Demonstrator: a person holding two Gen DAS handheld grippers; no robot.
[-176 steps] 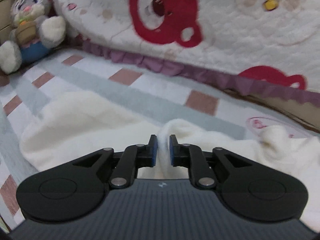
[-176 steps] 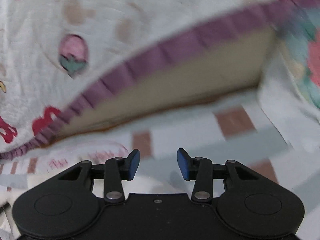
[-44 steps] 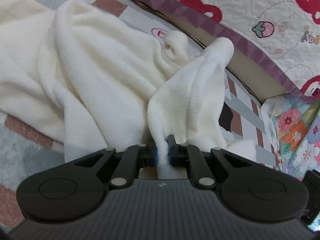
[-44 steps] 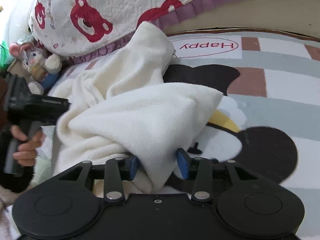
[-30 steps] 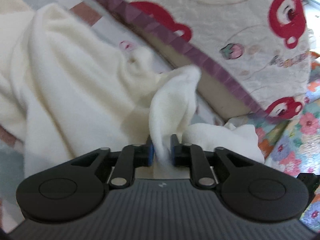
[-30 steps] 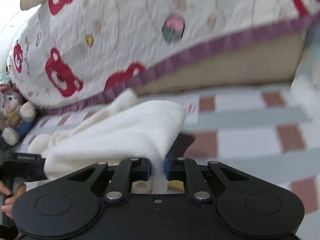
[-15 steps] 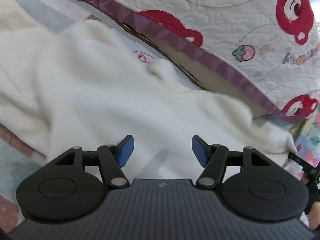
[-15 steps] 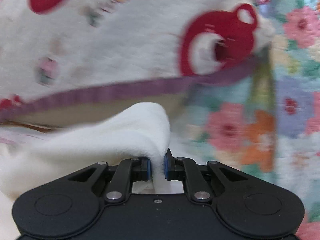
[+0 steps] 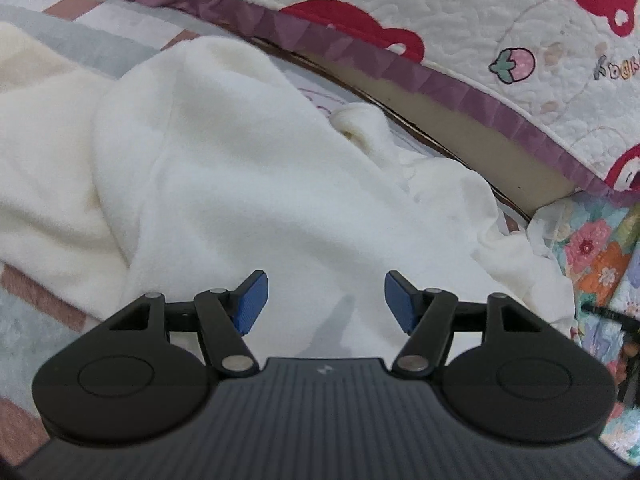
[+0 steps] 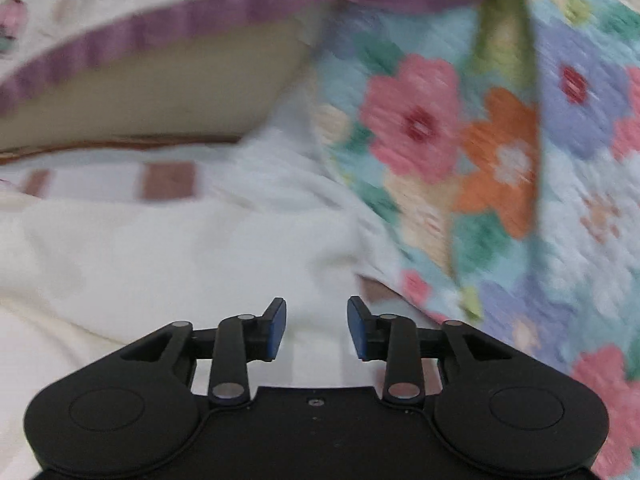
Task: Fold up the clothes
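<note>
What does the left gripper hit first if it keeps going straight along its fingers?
Most likely the white fleece garment. The left gripper is open with nothing between its pads, angled down at the fleece spread just ahead of it. Depth is hard to judge, but nothing else lies in that line.

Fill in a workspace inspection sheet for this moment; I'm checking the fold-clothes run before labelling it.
Surface: checked rug in grey, white and brown, mostly covered.
Job's things: cream fleece garment spread flat on the rug, rumpled at its far edge.
Clutter: floral quilt lies against the garment's right side.
Grippers: left gripper has its jaws wide apart above the fleece, gripping nothing; right gripper has its jaws opening, with fleece below but nothing pinched.
Cables: nothing seen.
Surroundings: bear-print bedspread with purple frill hangs over a bed edge behind; the right wrist view is blurred.
</note>
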